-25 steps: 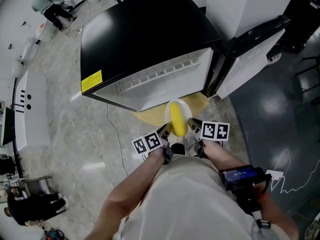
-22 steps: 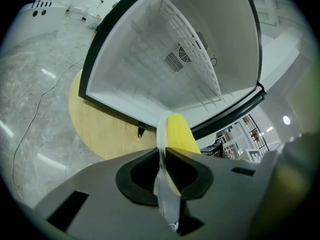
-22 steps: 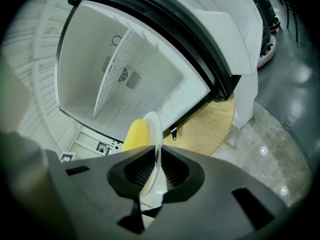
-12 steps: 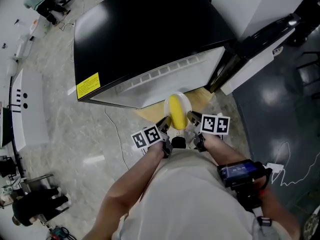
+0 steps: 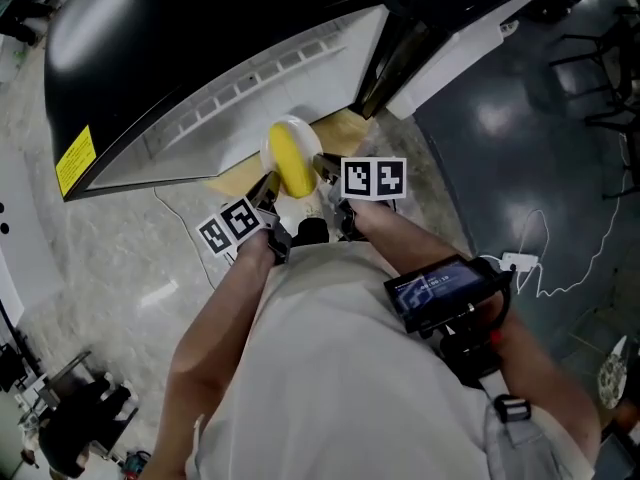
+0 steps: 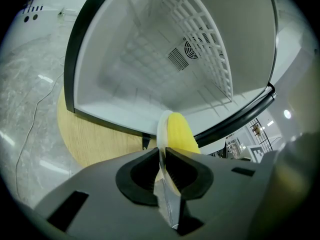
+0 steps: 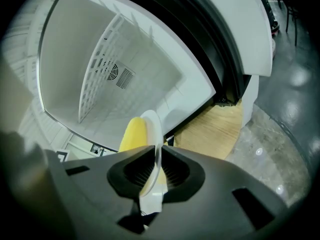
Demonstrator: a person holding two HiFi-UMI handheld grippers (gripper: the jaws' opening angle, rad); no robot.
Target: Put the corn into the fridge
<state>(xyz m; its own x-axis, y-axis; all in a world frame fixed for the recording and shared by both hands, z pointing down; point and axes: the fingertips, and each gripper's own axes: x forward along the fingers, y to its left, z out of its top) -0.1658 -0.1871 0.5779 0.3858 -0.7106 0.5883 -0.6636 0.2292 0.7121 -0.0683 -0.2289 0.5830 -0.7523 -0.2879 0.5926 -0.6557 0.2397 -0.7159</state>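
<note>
A yellow corn cob [image 5: 290,164] lies on a small white plate [image 5: 287,128] held in front of the open black fridge [image 5: 180,38]. My left gripper [image 5: 262,190] is shut on the plate's left rim, my right gripper [image 5: 326,174] on its right rim. In the left gripper view the plate rim [image 6: 161,126] stands edge-on between the pads of the left gripper [image 6: 162,165], the corn [image 6: 181,133] just right of it. In the right gripper view the right gripper [image 7: 157,171] pinches the plate [image 7: 155,129], with the corn [image 7: 132,135] to its left. The fridge's white inside [image 6: 150,64] has nothing in it.
The fridge door [image 5: 470,38] swings open to the right. A round wooden board [image 7: 215,124] lies under the fridge's front. A white cable [image 5: 545,258] trails over the dark floor at right. A device [image 5: 440,288] is strapped to the right forearm.
Both grippers have carried the plate with the corn forward, nearer the fridge opening. The grip on the plate is unchanged.
</note>
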